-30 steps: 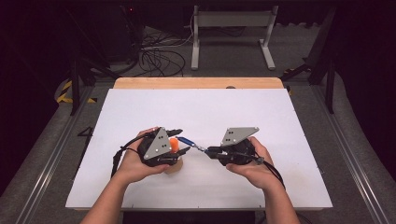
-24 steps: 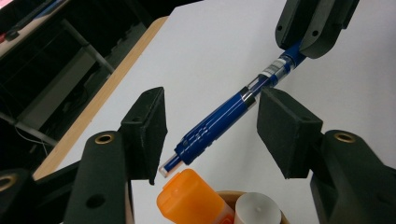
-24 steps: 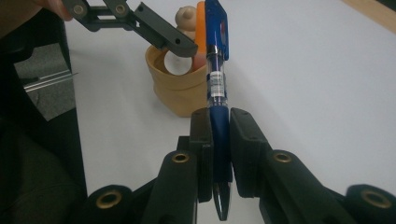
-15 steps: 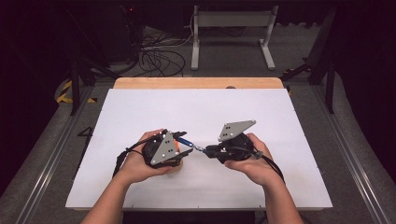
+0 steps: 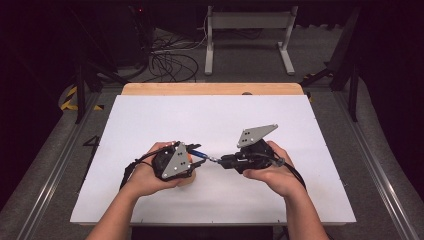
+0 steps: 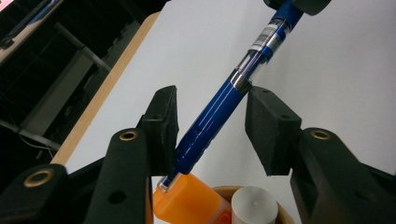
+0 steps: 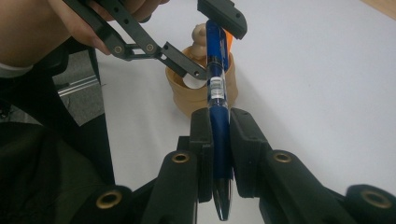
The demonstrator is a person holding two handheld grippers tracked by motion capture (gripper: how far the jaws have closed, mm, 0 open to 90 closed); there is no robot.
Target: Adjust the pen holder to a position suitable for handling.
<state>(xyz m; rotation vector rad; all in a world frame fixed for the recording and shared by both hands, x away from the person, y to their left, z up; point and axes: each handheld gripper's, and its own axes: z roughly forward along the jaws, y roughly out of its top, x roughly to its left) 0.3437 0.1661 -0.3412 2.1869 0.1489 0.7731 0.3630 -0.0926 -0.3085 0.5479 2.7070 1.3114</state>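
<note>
Blue pen (image 7: 218,116) – light, stiff, slick barrel; best held mid-barrel. Right gripper (image 7: 219,140) clamped tight on it, tip toward wooden cup (image 7: 187,100) at 12 o'clock. Left gripper (image 6: 212,126) half open, jaws just closing around rubber grip – one pad touching, other apart. Versus earlier frames: left gripper rolled over, orange item (image 6: 187,203) now hidden beneath it in high view.

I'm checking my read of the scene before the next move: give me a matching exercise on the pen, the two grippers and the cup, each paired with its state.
Things:
1. blue ballpoint pen
2. left gripper
3. right gripper
4. tan wooden cup

States:
A. shut on the pen's barrel
B. holds an orange block and a white cylinder
C. jaws have just been closing; one pad is off the pen
D. spans from one gripper to the other

Pairs: 1-D, 2-C, 3-A, 4-B
</note>
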